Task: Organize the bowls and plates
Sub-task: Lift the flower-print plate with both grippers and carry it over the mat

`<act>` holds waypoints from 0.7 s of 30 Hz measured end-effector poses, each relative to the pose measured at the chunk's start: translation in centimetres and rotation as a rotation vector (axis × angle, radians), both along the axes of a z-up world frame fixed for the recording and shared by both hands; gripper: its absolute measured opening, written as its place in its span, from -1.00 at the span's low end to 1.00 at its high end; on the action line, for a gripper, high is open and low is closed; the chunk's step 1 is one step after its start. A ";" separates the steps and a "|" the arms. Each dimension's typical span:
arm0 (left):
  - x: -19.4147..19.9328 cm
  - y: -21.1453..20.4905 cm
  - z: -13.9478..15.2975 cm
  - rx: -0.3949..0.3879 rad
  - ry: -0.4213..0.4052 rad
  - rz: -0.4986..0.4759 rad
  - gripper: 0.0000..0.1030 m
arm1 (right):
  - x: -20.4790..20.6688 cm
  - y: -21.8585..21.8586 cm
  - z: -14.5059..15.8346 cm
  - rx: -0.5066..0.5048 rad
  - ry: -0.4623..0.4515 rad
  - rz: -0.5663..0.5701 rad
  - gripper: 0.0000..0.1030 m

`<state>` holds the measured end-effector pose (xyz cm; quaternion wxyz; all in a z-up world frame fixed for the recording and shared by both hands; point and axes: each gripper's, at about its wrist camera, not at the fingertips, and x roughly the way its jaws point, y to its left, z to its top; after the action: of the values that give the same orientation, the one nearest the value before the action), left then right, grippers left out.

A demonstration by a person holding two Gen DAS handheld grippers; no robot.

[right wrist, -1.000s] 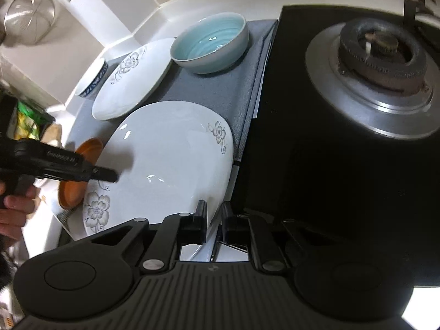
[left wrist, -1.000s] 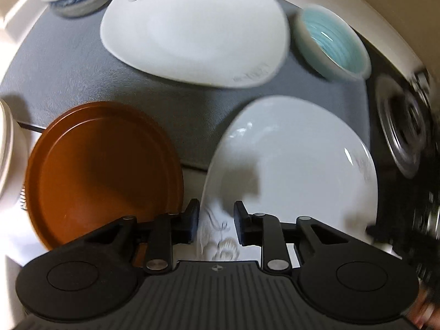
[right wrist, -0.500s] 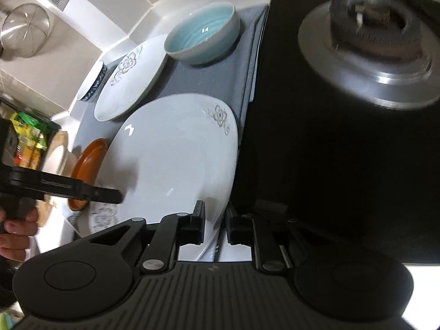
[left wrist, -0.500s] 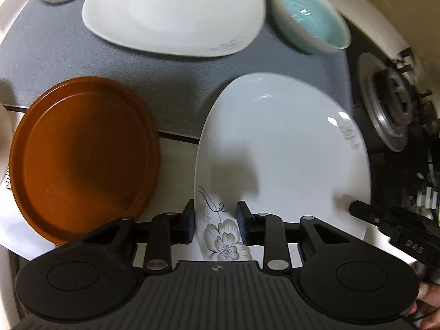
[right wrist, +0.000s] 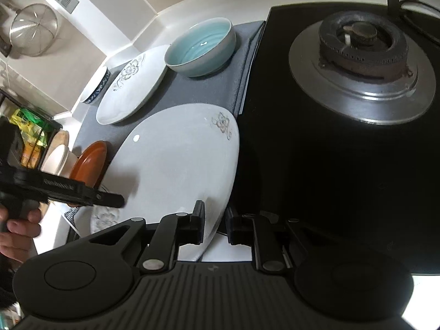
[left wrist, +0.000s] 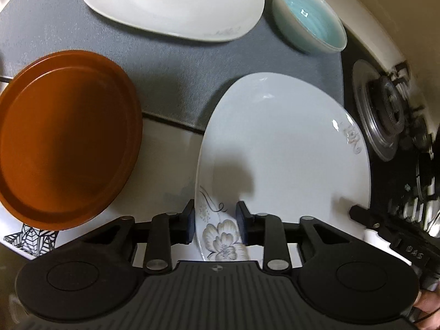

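A white flower-patterned plate [left wrist: 286, 148] is held between both grippers above the counter. My left gripper [left wrist: 216, 222] is shut on its near rim by the flower print. My right gripper [right wrist: 216, 222] is shut on the opposite rim [right wrist: 220, 209]. The same plate fills the middle of the right wrist view [right wrist: 178, 165]. A second white flowered plate [left wrist: 176, 2] lies on the grey mat [left wrist: 170, 71] at the back. A light blue bowl [left wrist: 310, 24] sits beside it. A brown plate [left wrist: 63, 137] lies at the left. A blue-rimmed white bowl [right wrist: 96, 88] stands at the far corner.
A black gas stove [right wrist: 357, 55] with a burner is right of the mat. A cream bowl [right wrist: 57, 159] and a rack with packets [right wrist: 27, 132] stand behind the brown plate. A patterned cloth [left wrist: 30, 239] lies under the brown plate's edge.
The held white plate has risen and tilted slightly with both grippers. The view has shifted, so the brown plate and back dishes sit lower and nearer in frame.
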<state>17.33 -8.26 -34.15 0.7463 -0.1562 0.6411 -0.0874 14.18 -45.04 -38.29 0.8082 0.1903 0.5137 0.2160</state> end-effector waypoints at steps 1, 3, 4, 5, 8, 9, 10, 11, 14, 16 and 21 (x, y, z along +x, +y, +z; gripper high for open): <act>0.1 0.1 -0.1 0.002 -0.003 0.001 -0.41 | 0.1 -0.1 -0.2 0.015 0.005 0.000 -0.59; -0.3 -0.1 0.1 0.023 -0.005 0.001 -0.39 | 0.1 -0.2 -0.6 0.046 0.017 -0.004 -0.55; -0.4 -0.3 0.3 0.027 -0.010 0.013 -0.40 | 0.1 -0.2 -0.6 0.047 0.014 -0.003 -0.56; -0.6 -0.3 0.6 0.028 -0.022 0.025 -0.42 | -0.1 -0.2 -0.4 0.039 0.004 0.003 -0.56; -1.1 -0.4 2.0 0.019 -0.057 0.051 -0.47 | -0.5 -0.3 0.8 0.016 -0.038 0.020 -0.57; -1.3 -0.4 2.3 0.017 -0.062 0.057 -0.48 | -0.6 -0.3 1.2 0.011 -0.053 0.024 -0.58; -1.4 -0.5 2.6 0.014 -0.067 0.063 -0.48 | -0.7 -0.4 1.5 0.008 -0.066 0.028 -0.58; -1.5 -0.5 2.9 0.015 -0.068 0.068 -0.48 | -0.7 -0.5 1.8 0.006 -0.071 0.033 -0.58; -1.7 -0.7 3.5 0.028 -0.063 0.087 -0.48 | -0.3 -0.8 2.0 0.010 -0.075 0.046 -0.58; -2.0 -0.8 3.5 0.029 -0.055 0.096 -0.48 | -0.2 -0.9 2.2 0.000 -0.078 0.051 -0.58; -2.6 -1.1 3.6 0.011 -0.050 0.110 -0.48 | -0.5 -1.2 3.1 -0.011 -0.083 0.046 -0.58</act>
<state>14.76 -9.33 -30.52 0.7667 -0.1847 0.6131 -0.0467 13.71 -46.20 -35.19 0.8247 0.1649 0.4853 0.2391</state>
